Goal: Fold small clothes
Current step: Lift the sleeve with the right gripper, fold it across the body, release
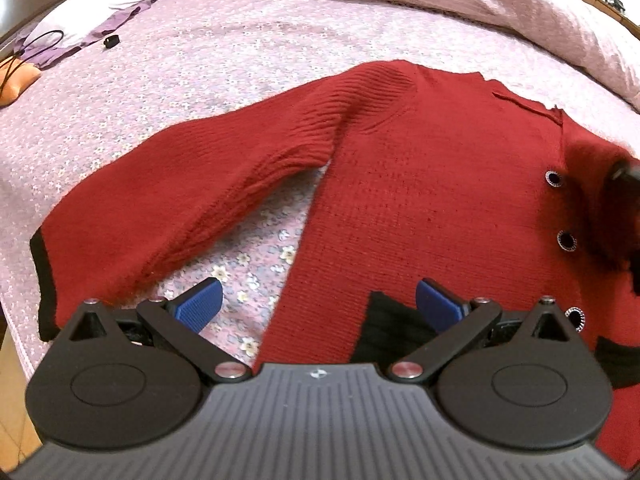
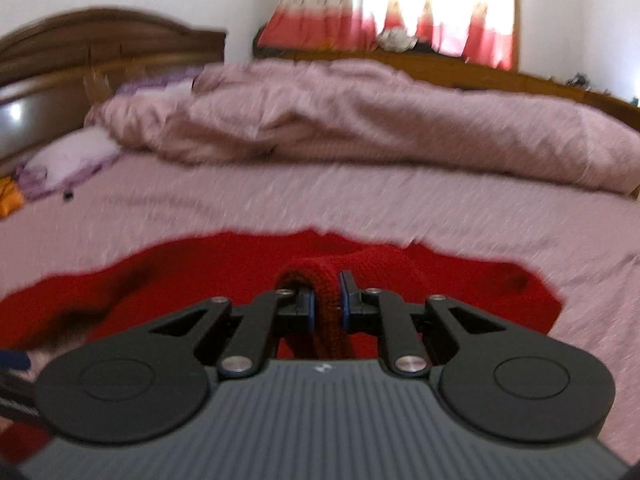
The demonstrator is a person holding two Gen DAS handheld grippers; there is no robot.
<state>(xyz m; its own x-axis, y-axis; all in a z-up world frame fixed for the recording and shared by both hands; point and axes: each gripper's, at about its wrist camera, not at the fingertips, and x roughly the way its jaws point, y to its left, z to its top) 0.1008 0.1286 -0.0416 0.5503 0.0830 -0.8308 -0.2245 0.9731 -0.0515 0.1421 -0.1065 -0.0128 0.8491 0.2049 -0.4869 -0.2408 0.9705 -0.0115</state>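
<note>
Red knit cardigan (image 1: 420, 200) lies flat on the floral bedsheet (image 1: 180, 80), body near me, neckline toward the far side. My left gripper (image 1: 318, 304) hangs over the cardigan's near hem, jaws spread wide, nothing between the blue pads (image 1: 200, 304). The 1 sleeve (image 1: 168, 216) on the left is spread out to the side, black cuff at its end, not folded in yet. 3 dark buttons (image 1: 566, 240) run down the front at the right of the left wrist view.

My right gripper (image 2: 329, 300) is pinched narrow on a bunched fold of red knit, I judge the other sleeve, lifted above the cardigan body (image 2: 200, 272). The right wrist view is blurred, so I can't tell exactly which part of the garment it is. In the left wrist view a raised fuzzy red lump at the far right edge matches this.

Progress: early. Garment laid out, 1 sleeve being carried inward, I judge. Left: lay that sleeve across the body, fold the left sleeve in, then fold the body up. Pink duvet (image 2: 360, 120) heaped at the far side, well apart.
</note>
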